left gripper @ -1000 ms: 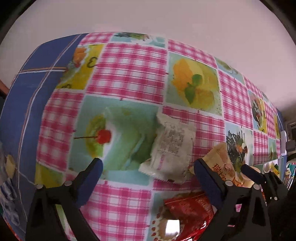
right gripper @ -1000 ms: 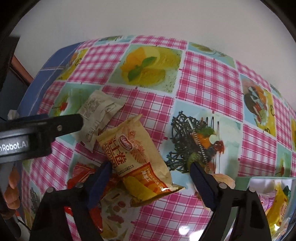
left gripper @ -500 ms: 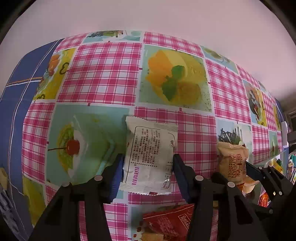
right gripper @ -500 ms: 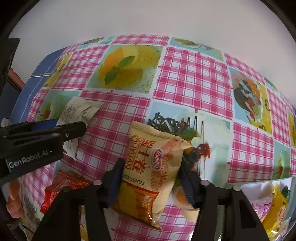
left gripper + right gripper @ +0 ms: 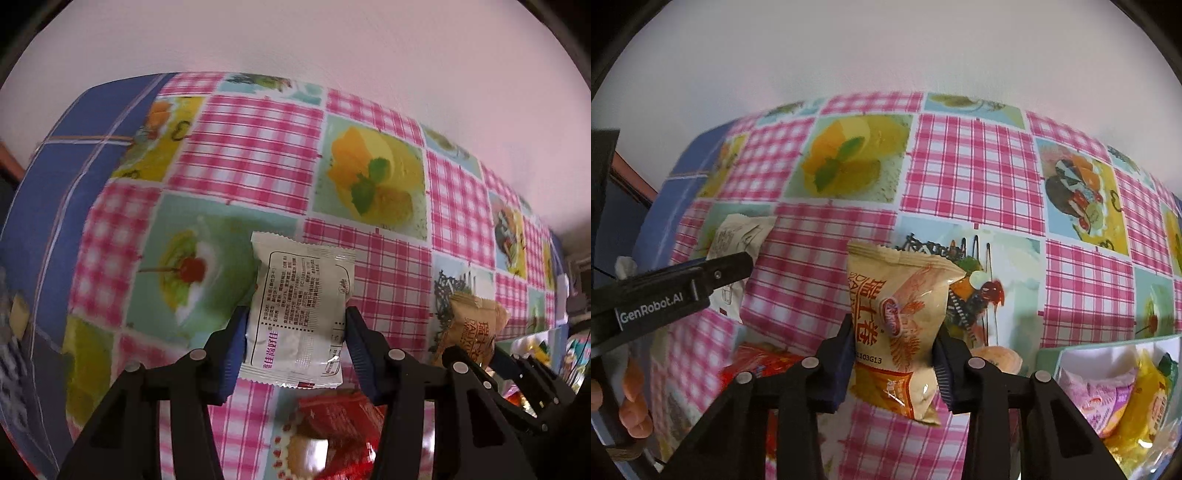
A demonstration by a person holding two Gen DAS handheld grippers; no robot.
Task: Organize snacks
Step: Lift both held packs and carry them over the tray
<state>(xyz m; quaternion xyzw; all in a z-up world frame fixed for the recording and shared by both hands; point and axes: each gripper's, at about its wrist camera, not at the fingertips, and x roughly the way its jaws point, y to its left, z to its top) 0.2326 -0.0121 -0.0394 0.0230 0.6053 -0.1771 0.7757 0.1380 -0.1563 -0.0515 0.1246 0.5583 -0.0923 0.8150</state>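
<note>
My left gripper [image 5: 297, 315] is shut on a white snack packet [image 5: 303, 284] with black print, its blue pads pressing on both side edges, and holds it just above the checked tablecloth [image 5: 243, 147]. In the right wrist view my right gripper [image 5: 894, 328] is shut on a tan and orange snack packet [image 5: 897, 295], held upright over the cloth. That tan packet [image 5: 476, 325] also shows at the right of the left wrist view. One finger of the left gripper and the white packet [image 5: 738, 236] appear at the left of the right wrist view.
A red snack packet [image 5: 761, 365] lies on the cloth below and between the grippers, next to a round orange snack [image 5: 997, 358]. A pale bin [image 5: 1049, 354] at the lower right holds purple and yellow packets. A person's fingers [image 5: 631, 413] grip the left handle. A wall stands behind the table.
Both grippers went from wide open around their packets to shut on them. The white and the tan packet, which lay tilted on the cloth, now stand straight between the pads, lifted slightly.
</note>
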